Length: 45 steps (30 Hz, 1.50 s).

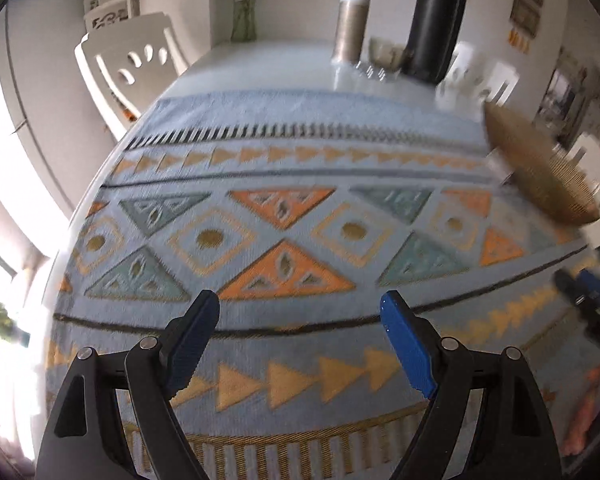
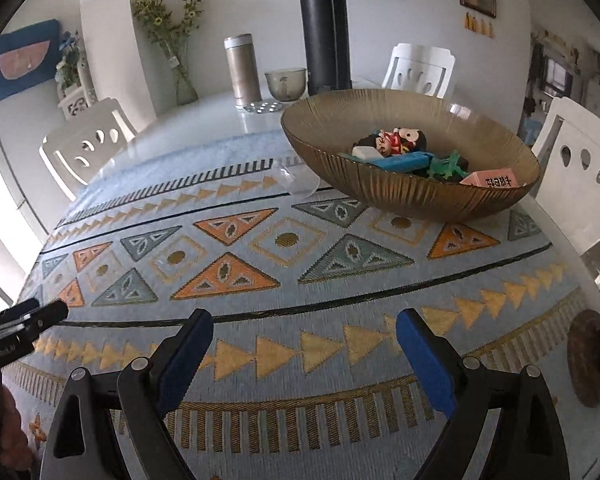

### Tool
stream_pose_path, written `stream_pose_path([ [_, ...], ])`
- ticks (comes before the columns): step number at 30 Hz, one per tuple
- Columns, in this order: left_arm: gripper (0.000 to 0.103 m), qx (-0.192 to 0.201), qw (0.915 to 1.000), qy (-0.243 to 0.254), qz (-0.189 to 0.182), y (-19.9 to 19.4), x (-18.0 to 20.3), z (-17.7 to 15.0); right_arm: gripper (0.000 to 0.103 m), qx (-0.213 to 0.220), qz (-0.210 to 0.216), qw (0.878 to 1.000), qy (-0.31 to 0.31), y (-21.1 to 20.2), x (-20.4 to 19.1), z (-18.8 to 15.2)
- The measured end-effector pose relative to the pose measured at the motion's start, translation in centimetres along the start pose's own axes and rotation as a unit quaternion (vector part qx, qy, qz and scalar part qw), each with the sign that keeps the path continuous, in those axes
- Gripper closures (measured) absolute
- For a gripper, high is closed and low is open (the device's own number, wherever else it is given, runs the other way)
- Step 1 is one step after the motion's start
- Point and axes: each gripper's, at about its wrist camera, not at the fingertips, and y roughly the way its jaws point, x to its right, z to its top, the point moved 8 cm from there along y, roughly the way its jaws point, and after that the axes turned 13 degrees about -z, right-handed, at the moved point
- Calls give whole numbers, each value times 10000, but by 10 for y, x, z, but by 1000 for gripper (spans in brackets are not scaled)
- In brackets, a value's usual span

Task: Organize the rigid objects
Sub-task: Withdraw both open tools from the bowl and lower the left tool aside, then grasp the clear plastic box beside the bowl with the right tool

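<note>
Right wrist: right gripper (image 2: 304, 354) and left gripper (image 1: 300, 338) both wide, empty; ribbed amber bowl (image 2: 384, 192) of small toys ahead-right of jaws; likely reach-in pick next.

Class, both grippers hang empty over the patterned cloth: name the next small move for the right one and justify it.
Probably ease the right gripper forward toward the brown bowl: its jaws are open with nothing between them, and the small toys all lie in that bowl, ahead and slightly to the right.

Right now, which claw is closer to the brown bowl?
Right. The right claw faces the brown bowl just ahead; the left claw sits further left, with the bowl at its view's far right edge.
</note>
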Motion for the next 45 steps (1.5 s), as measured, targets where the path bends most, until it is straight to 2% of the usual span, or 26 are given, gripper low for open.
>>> stream_pose_path([
  [2,21,-174,9998,15,-66,4,1,-6,11,-35,-79,10000,32,1,2,1],
  [5,21,-203,9992,85,-344,2,10,-9,11,-163,-135,9998,17,8,2,2],
  [10,21,-320,9969,96,-712,0,20,-14,11,-617,29,9981,55,32,-9,7],
  [14,21,-323,9936,-117,-1077,-4,21,-14,11,-700,92,9974,175,48,-22,21],
  [15,21,-317,9918,-214,-1223,-6,21,-14,11,-702,40,9974,170,52,-25,26],
  [17,21,-332,9908,-313,-1276,-5,19,-14,11,-667,-179,9975,155,59,-30,35],
  [22,21,-124,9955,-211,-911,-12,15,-9,12,-579,-495,9964,379,79,-36,64],
  [24,21,-36,9964,-141,-834,-15,14,-7,16,-506,-605,9952,573,81,-34,74],
  [26,21,-55,9976,-131,-684,-13,10,-6,16,-510,-705,9933,765,85,-33,83],
  [30,21,-126,9974,-326,-624,-8,-2,-6,17,-584,-663,9901,1090,97,-37,95],
  [32,21,-61,9988,-343,-354,-8,-10,-5,17,-636,-679,9886,1183,104,-37,99],
  [36,21,4,9992,-387,-51,-5,-20,-2,19,-742,-742,9836,1467,117,-34,103],
  [43,21,99,9987,-486,95,-1,-29,3,21,-784,-1044,9713,1988,123,-28,107],
  [45,21,143,9987,-480,116,-2,-28,4,28,-806,-1262,9649,2157,123,-26,107],
])
